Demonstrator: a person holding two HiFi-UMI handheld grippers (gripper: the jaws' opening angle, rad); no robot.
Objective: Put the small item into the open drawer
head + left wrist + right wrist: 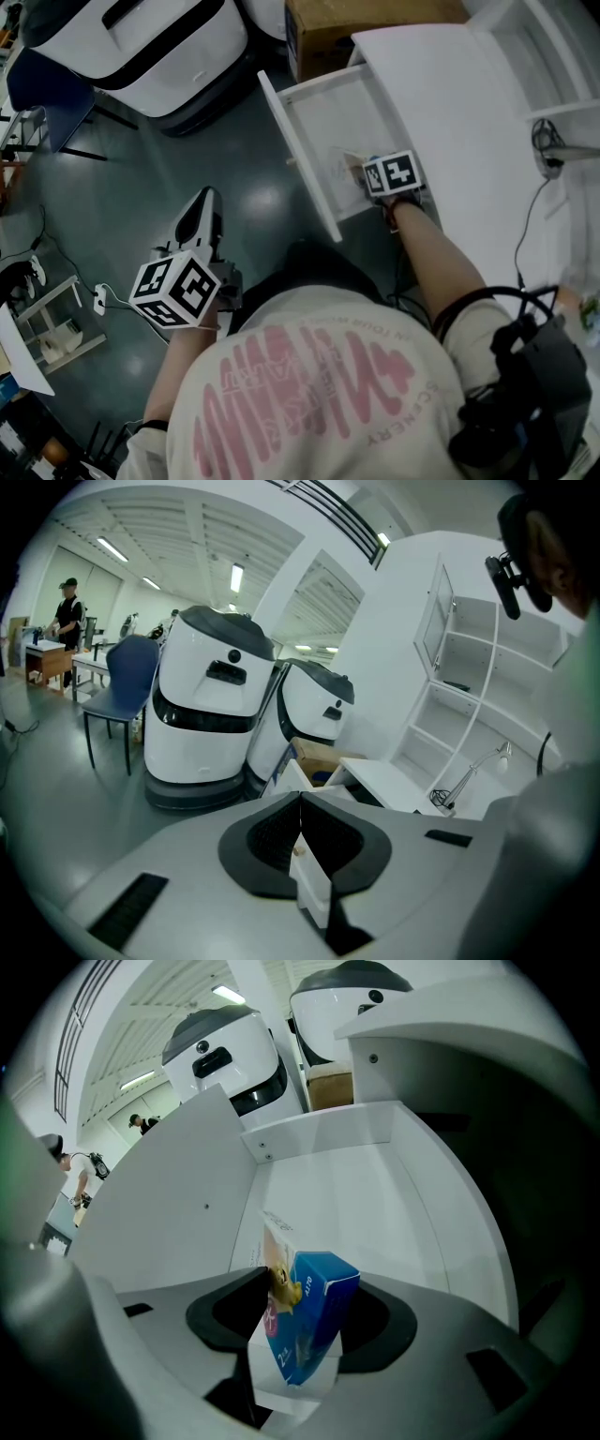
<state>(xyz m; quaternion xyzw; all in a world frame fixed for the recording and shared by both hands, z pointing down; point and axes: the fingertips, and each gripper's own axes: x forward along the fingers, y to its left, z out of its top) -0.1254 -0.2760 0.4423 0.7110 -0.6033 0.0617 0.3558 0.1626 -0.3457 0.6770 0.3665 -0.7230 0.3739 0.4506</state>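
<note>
The right gripper holds its fingers spread inside the drawer. The small blue carton stands tilted between them, leaning on one finger. Ahead of the fingertips the drawer lies bare to its far edge. The left gripper has its fingers pressed together, empty.

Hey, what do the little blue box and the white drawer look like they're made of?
Blue box: likely thin printed cardboard, slightly glossy. Folded edges and printed artwork show.
Drawer: probably white laminated board or painted wood, smooth and fairly matte. Flat panels meet at square corners with a small fastener visible, though coated metal can't be ruled out.
</note>
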